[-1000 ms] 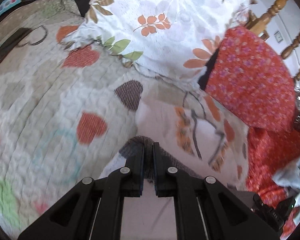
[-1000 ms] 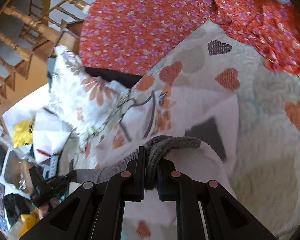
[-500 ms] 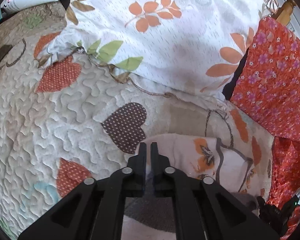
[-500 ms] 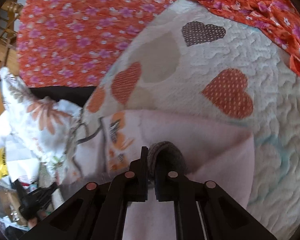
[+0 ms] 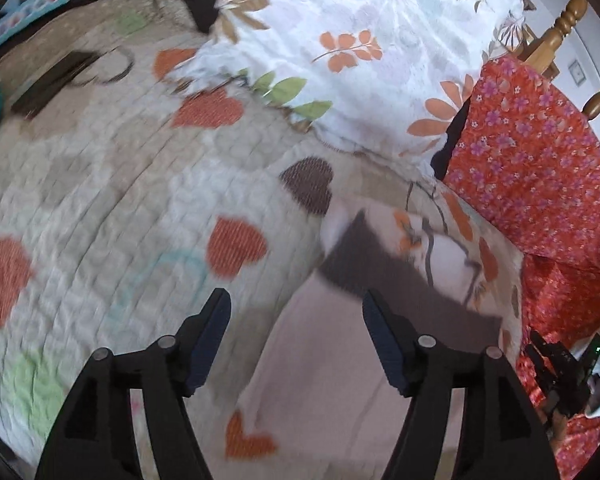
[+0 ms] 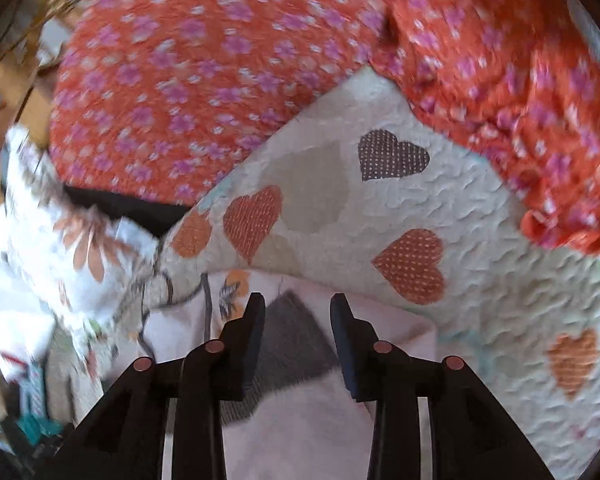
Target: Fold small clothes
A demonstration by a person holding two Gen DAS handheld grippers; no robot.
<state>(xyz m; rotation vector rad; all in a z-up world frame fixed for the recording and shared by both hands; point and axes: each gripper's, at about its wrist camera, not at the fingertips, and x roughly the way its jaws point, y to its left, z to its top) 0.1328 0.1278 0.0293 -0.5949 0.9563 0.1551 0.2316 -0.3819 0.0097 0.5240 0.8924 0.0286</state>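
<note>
A small pale pink garment (image 5: 320, 364) with a grey waistband (image 5: 364, 264) and an orange heart print lies folded on the quilted heart-pattern bedspread (image 5: 100, 208). My left gripper (image 5: 296, 312) is open and empty, hovering above the garment's left part. In the right wrist view the same garment (image 6: 300, 428) and its grey band (image 6: 292, 340) lie under my right gripper (image 6: 298, 304), which is open and empty just above the band.
A white floral pillow (image 5: 360, 60) lies beyond the garment. An orange flowered cloth (image 5: 532, 152) covers the right side, also seen in the right wrist view (image 6: 220, 80). A wooden headboard (image 5: 560, 36) stands behind. Clutter lies off the bed's left (image 6: 20, 380).
Both grippers were shut on the grey waistband and carried it forward over the garment. Now both have opened, let it go and drawn back, and the garment lies on the bed.
</note>
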